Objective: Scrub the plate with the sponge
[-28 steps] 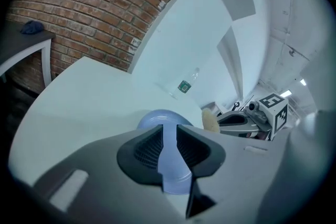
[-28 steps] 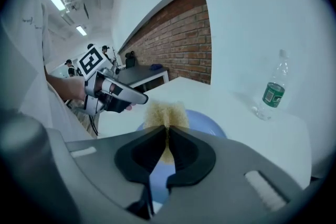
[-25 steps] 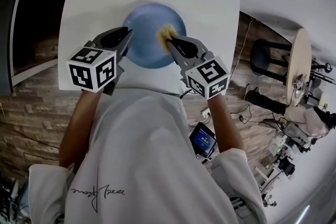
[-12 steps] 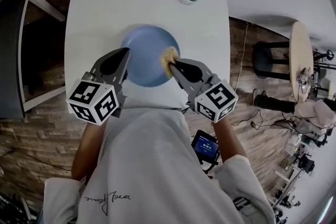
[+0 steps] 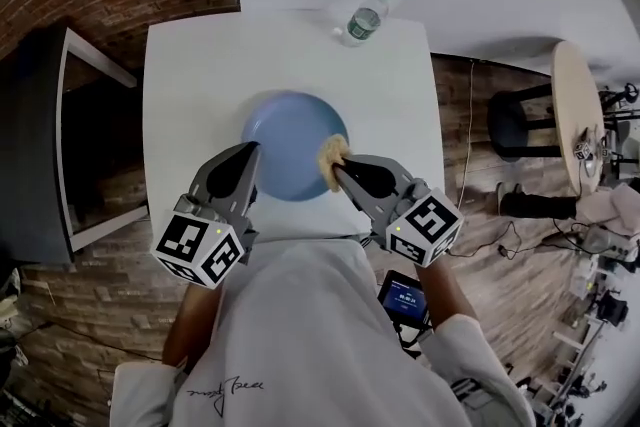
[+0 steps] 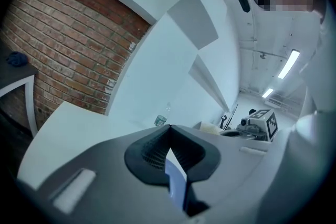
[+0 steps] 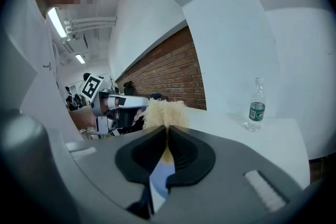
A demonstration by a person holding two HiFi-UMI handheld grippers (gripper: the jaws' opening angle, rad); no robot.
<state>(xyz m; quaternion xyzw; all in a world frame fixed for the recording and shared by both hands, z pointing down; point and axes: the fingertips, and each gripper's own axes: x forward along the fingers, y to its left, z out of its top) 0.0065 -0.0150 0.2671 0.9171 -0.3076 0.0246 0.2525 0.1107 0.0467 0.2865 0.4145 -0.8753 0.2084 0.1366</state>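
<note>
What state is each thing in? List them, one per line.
Left gripper: jaws closing on the plate rim.
Right gripper: shut on the sponge.
Sponge: pinched, at the plate's right edge.
Plate: flat on the table.
Bottle: upright, capped.

The table [image 5: 190, 85] lies open around the plate [image 5: 285, 140]; a bottle [image 5: 365, 18] stands far back.
</note>
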